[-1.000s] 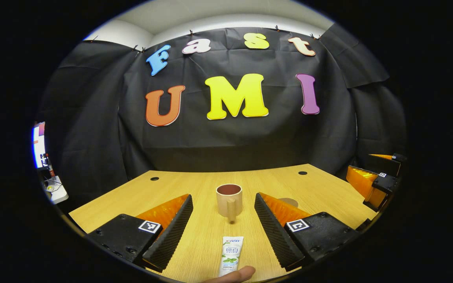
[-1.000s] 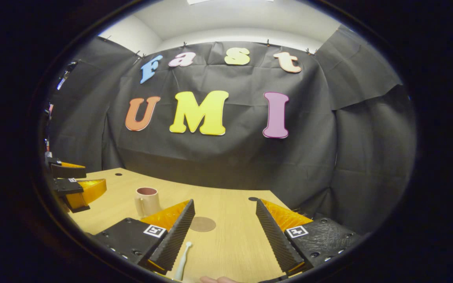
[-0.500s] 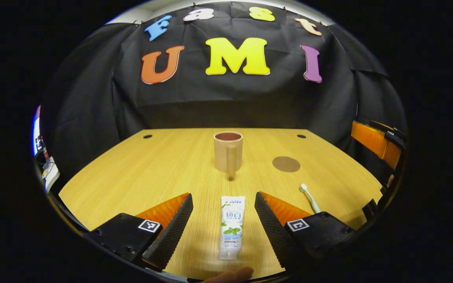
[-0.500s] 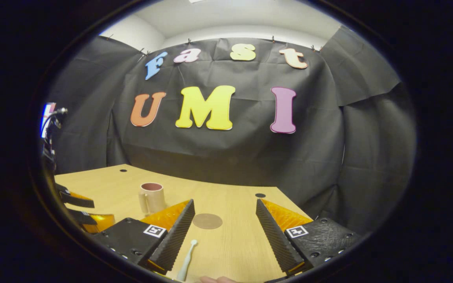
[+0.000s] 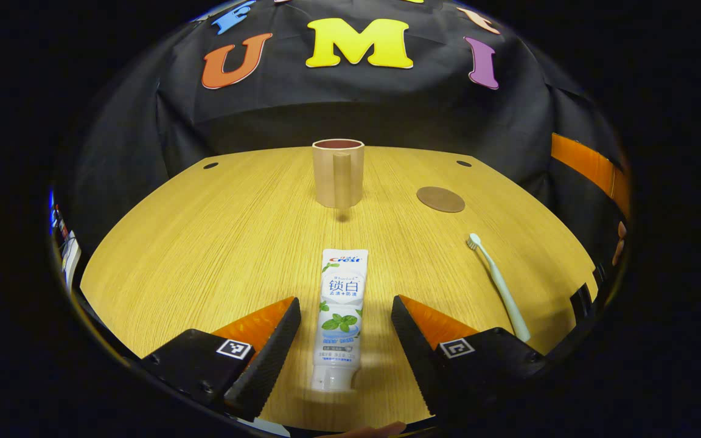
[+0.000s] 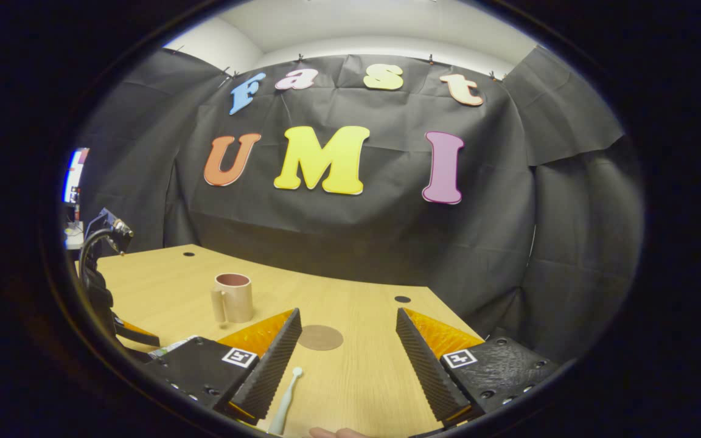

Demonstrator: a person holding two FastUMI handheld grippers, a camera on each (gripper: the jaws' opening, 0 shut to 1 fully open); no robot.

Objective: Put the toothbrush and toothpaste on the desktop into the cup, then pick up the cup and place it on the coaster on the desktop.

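Left gripper (image 5: 345, 328): wide open, holding nothing, one finger each side of the toothpaste tube (image 5: 340, 316), lined up to pinch it.
Right gripper (image 6: 345, 359): wide open, holding nothing.
Toothbrush (image 5: 499, 286): flat on the desk.
Cup (image 5: 338, 173): stands beside the coaster (image 5: 440, 199).

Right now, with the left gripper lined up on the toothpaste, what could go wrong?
1. The toothpaste lies flat on the desk between the open left gripper; closing too high may slip over the soft tube.
2. The cup is narrow and upright; a tilted tube could knock its rim and tip it.
3. The toothbrush lies near the desk edge and might get nudged off.
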